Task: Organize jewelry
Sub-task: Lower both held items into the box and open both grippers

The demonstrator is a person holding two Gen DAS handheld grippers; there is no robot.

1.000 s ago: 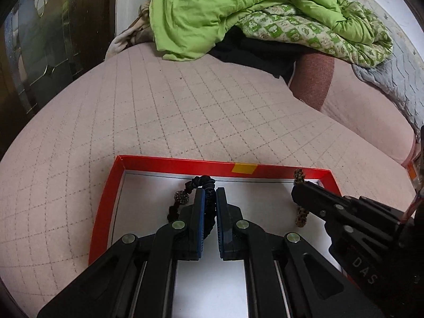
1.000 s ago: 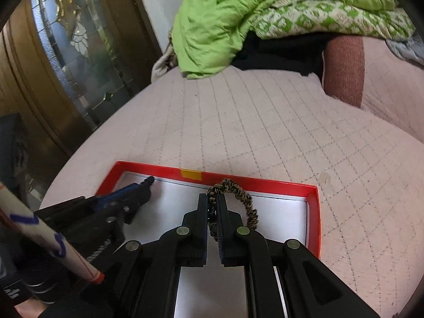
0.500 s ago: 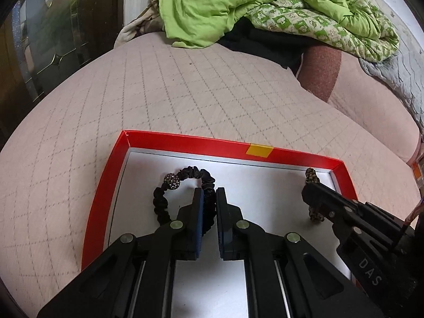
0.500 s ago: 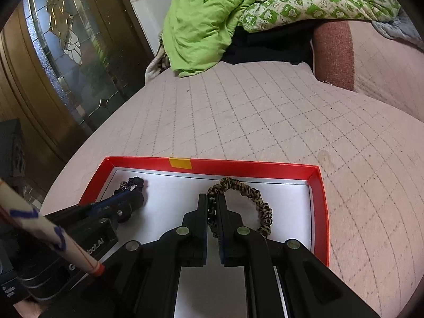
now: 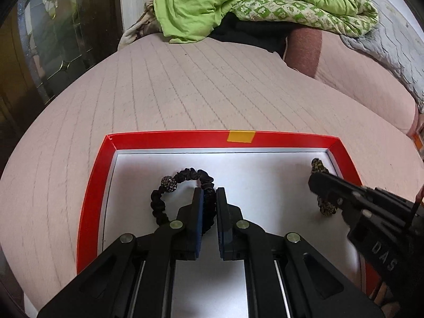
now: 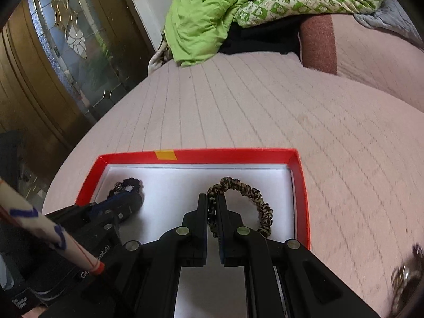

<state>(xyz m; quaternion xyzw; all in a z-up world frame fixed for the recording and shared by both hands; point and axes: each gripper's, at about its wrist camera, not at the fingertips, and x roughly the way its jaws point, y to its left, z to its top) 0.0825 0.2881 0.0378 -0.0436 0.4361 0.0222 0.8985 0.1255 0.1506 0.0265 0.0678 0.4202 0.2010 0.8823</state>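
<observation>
Both scrunchies have come further into the red tray point(image 5: 92, 193) than a second ago. Inside it, the black scrunchie point(image 5: 182, 177) with its sparkly bead lies at the left, pinched by the left gripper point(image 5: 209, 206); the leopard scrunchie point(image 6: 246, 193) lies at the right, nipped by the right gripper point(image 6: 212, 212). Around the tray spreads a quilted pink bed point(image 5: 185, 84), a green blanket point(image 5: 212, 2) heaped at its far end.

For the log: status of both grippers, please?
Left gripper shut on black band. Right gripper shut on leopard band. Both over red tray. Nothing blocking.
</observation>
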